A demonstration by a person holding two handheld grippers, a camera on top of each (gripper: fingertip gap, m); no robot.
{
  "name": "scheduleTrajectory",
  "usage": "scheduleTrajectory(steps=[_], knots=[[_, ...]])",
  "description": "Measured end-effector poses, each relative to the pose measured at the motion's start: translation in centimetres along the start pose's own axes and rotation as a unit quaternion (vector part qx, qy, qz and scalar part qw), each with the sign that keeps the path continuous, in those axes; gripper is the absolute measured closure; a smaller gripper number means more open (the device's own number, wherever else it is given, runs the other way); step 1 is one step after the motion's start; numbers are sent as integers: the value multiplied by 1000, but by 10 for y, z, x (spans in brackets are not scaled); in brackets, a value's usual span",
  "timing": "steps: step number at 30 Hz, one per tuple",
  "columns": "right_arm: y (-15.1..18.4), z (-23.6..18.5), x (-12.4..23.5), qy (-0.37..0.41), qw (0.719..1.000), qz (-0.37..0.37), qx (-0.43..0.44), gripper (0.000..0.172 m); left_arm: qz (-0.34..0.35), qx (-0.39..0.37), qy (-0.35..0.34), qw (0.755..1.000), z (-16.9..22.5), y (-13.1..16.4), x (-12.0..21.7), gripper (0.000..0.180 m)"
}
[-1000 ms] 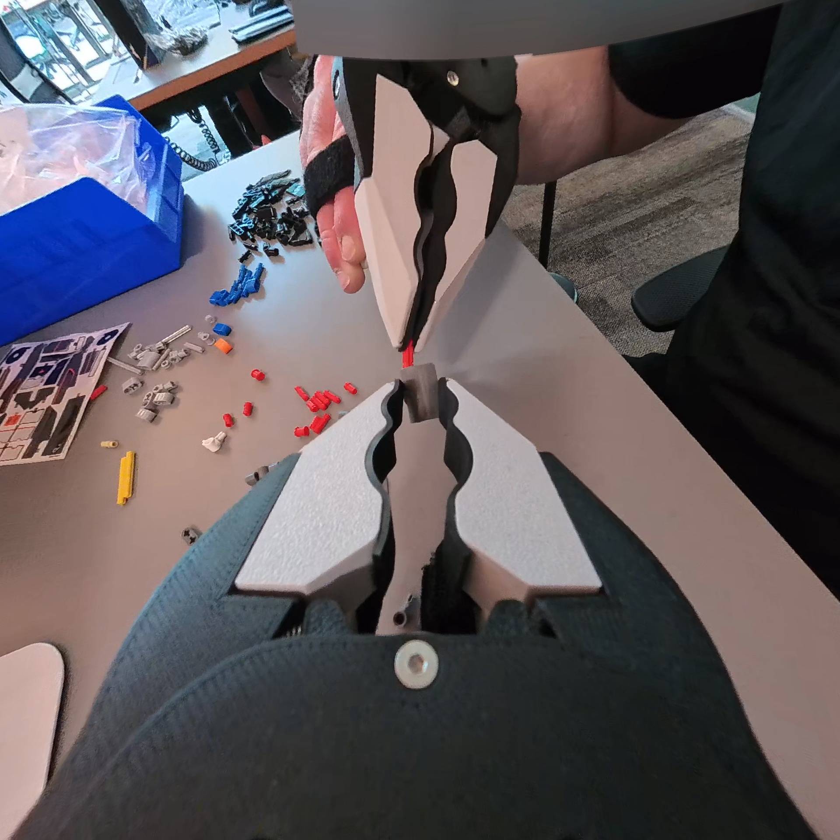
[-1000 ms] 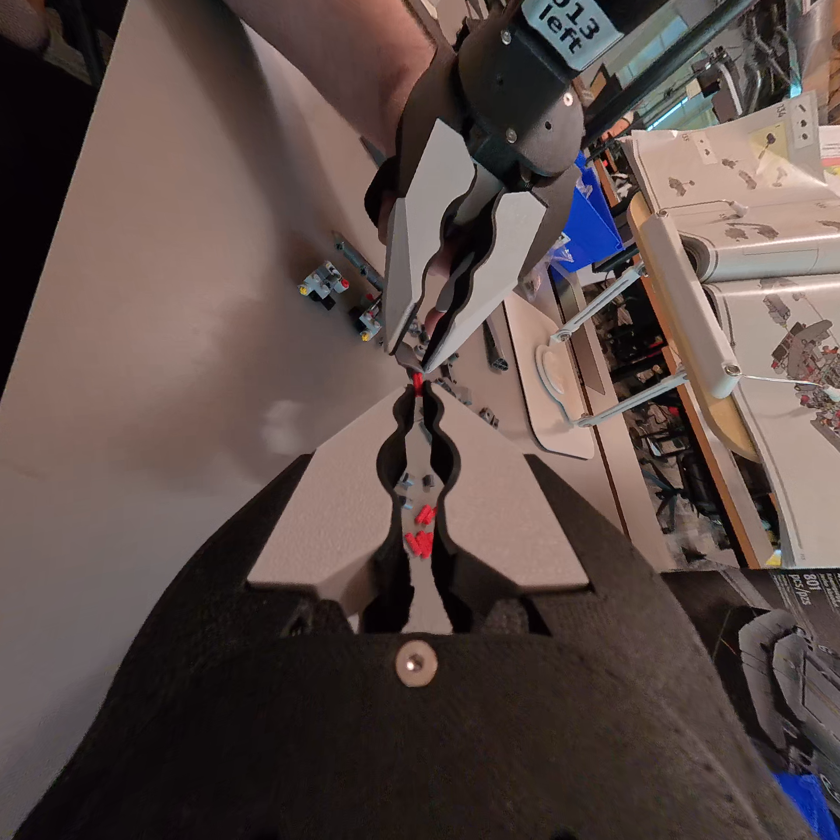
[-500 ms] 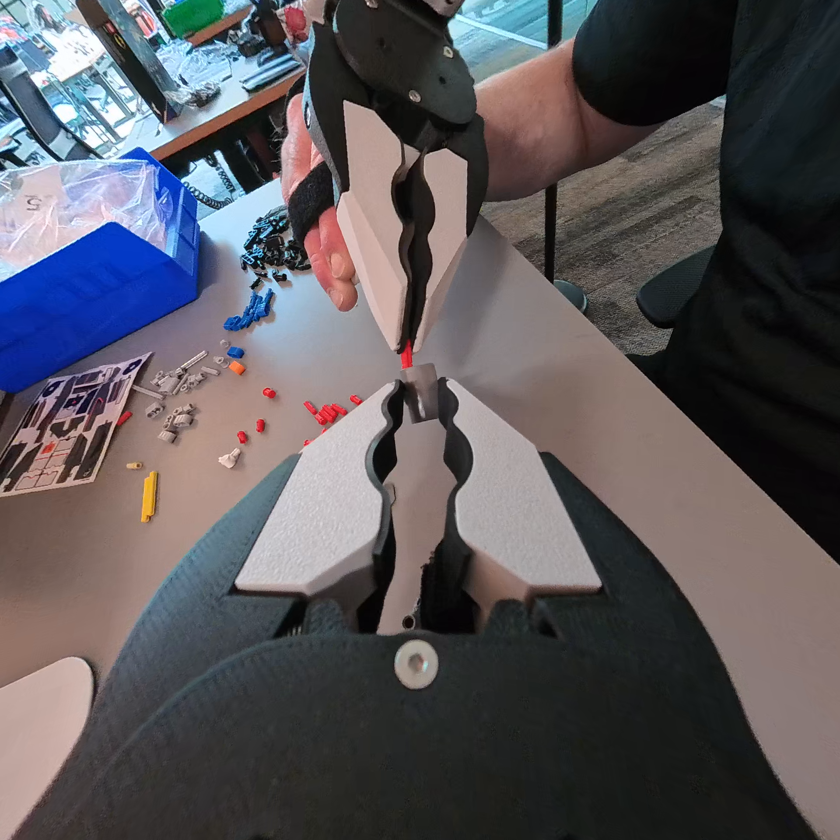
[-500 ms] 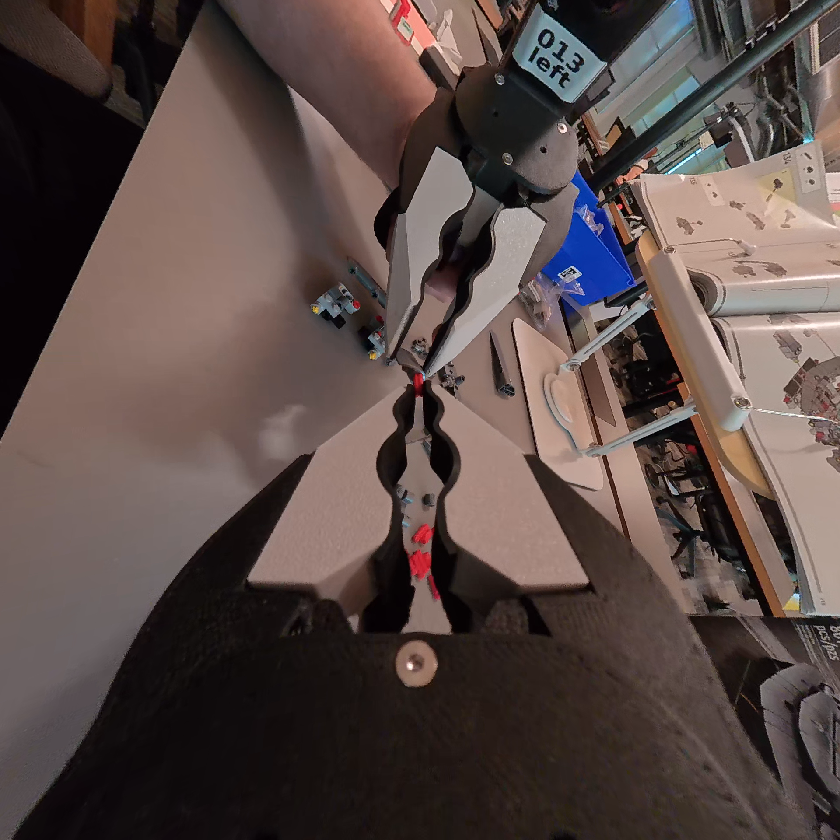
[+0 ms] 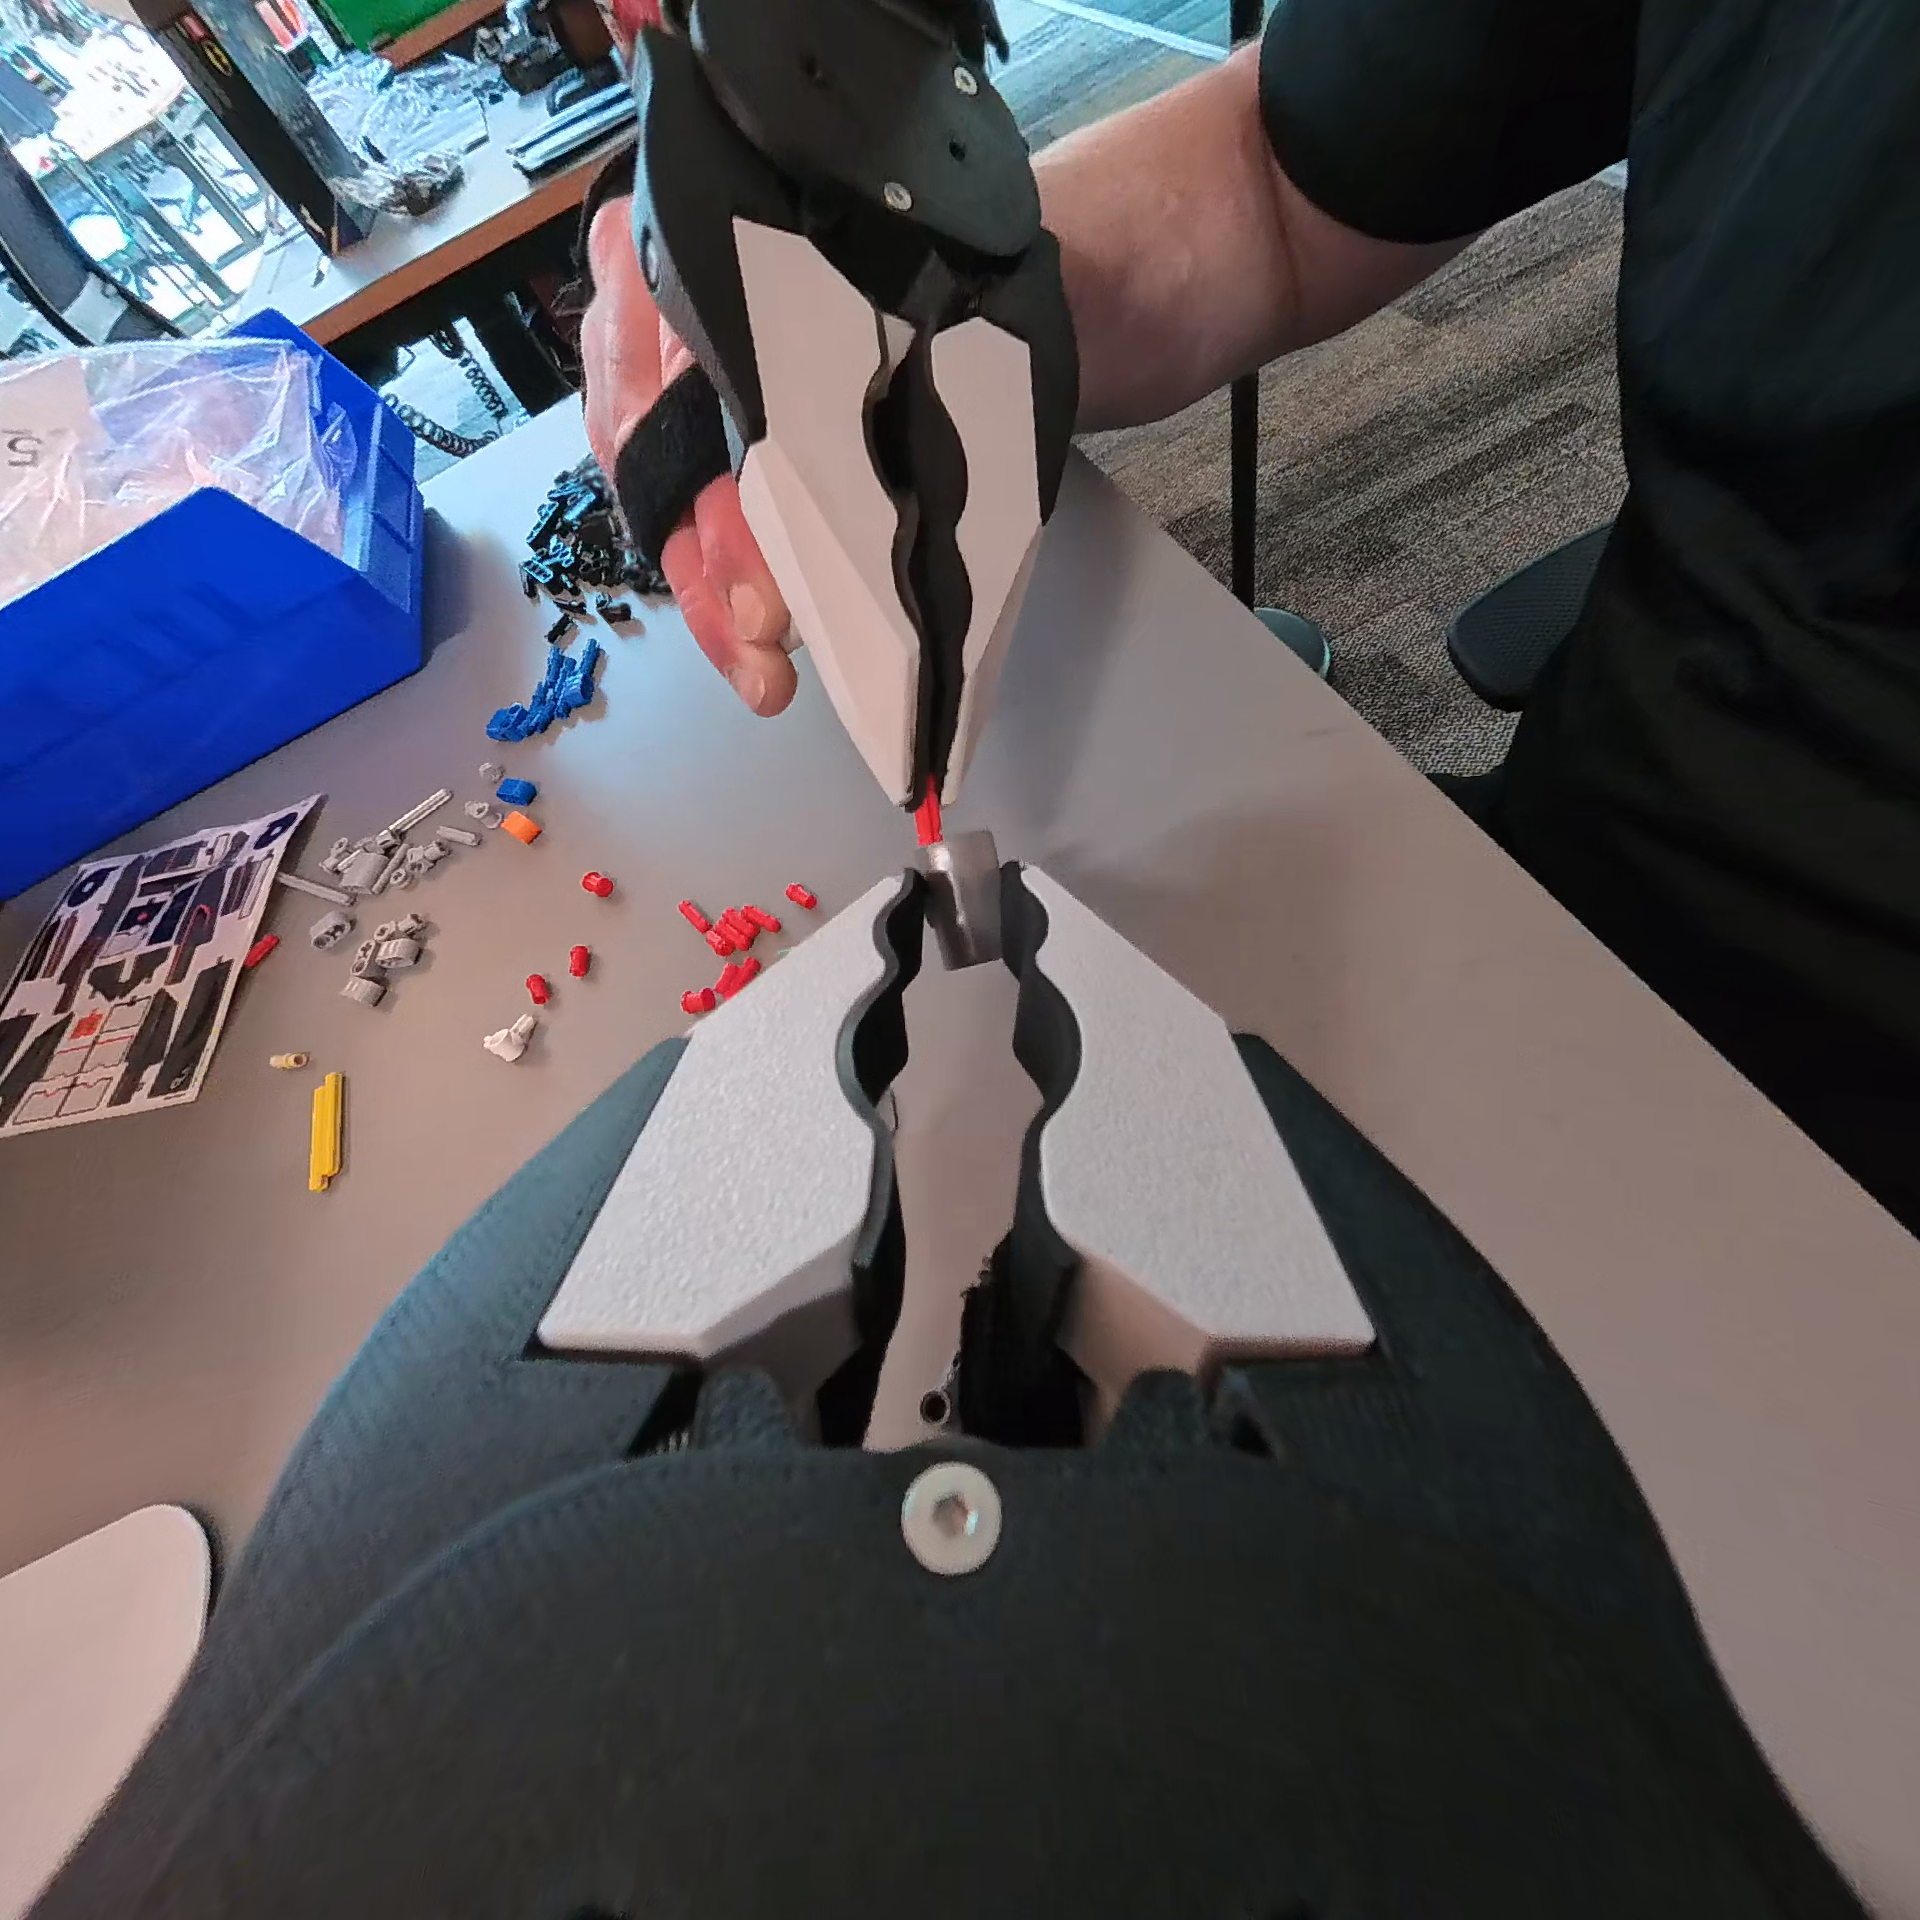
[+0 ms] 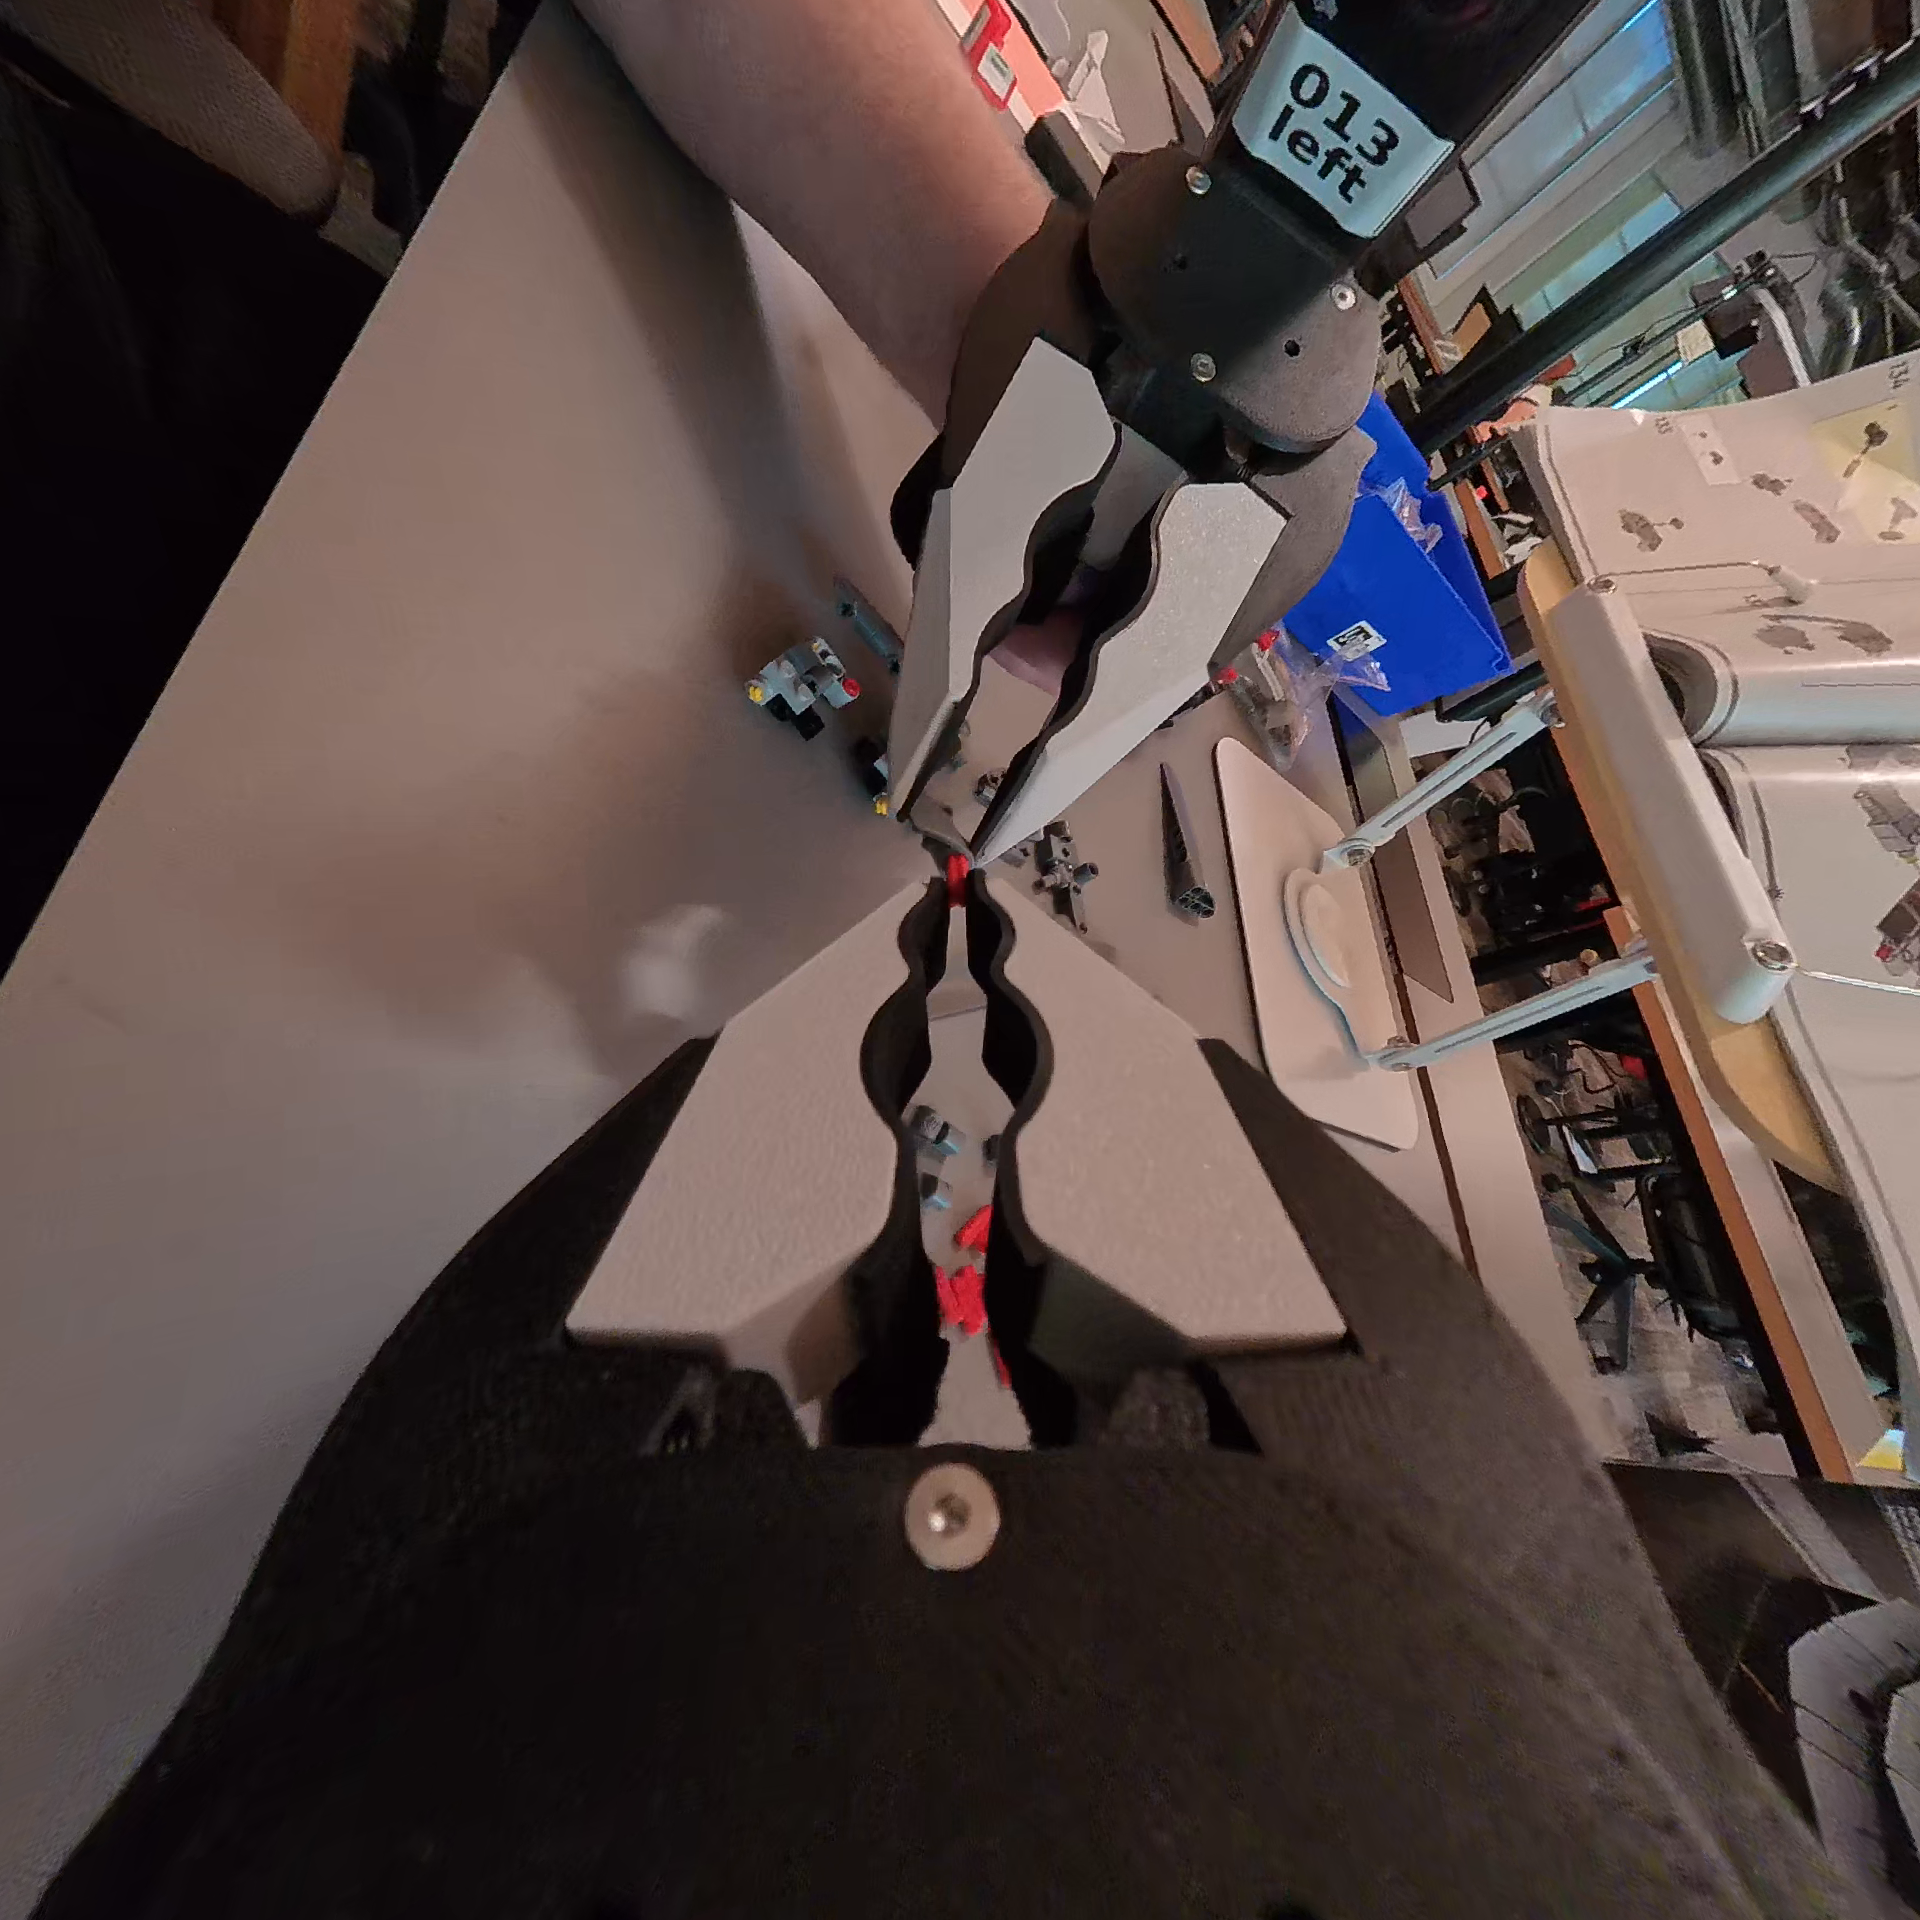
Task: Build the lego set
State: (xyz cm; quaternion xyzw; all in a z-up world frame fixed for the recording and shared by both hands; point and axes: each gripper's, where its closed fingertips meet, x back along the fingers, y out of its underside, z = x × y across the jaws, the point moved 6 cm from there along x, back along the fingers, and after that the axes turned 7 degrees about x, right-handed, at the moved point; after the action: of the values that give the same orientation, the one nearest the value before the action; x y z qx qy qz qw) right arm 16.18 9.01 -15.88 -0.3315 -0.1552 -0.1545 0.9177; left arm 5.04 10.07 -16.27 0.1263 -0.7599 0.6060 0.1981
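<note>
The grey table [image 5: 1299, 935] carried a blue bin [image 5: 187, 665] at ten o'clock, seen well only in the left wrist view; the right wrist view alone showed a white stand [image 6: 1320, 935] at three o'clock. The left gripper [image 5: 961, 914] gripped a dark grey block [image 5: 961, 914] between its fingers [image 5: 1049, 935]. The right gripper [image 6: 956, 894] had its fingers [image 6: 982, 935] closed on a red pin [image 5: 925, 821], whose free end touched the block at twelve o'clock.
</note>
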Motion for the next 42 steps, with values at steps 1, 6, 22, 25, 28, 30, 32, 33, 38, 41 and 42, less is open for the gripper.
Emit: scheduleTrajectory(steps=[1,6,22,25,28,30,32,33,38,41,42], knots=[[1,-1,-1,-3,1000,-2,-1,171,-4,-2,-1,1000,0,1,-1,168],[4,-3,-2,-16,1000,-4,-7,171,-21,-10,-3,1000,2,4,-4,167],[16,-22,-13,-86,996,-31,-22,171,-82,-7,17,996,10,24,-23,168],[17,-24,-14,-94,995,-35,-25,171,-91,-6,19,996,10,27,-26,168],[18,-25,-16,-105,993,-40,-28,171,-98,-7,22,995,11,29,-28,168],[19,-27,-17,-113,992,-45,-30,171,-104,-7,23,994,12,31,-30,168],[20,-28,-17,-119,991,-49,-32,171,-109,-10,23,994,12,32,-32,168],[20,-28,-18,-121,991,-50,-33,171,-113,-11,23,993,13,32,-32,168],[22,-31,-19,-134,989,-51,-41,171,-124,-14,27,992,14,35,-36,169],[23,-31,-20,-140,988,-52,-48,171,-126,-14,28,992,14,35,-36,169],[23,-31,-20,-143,987,-53,-50,171,-127,-16,28,991,14,35,-36,169]])
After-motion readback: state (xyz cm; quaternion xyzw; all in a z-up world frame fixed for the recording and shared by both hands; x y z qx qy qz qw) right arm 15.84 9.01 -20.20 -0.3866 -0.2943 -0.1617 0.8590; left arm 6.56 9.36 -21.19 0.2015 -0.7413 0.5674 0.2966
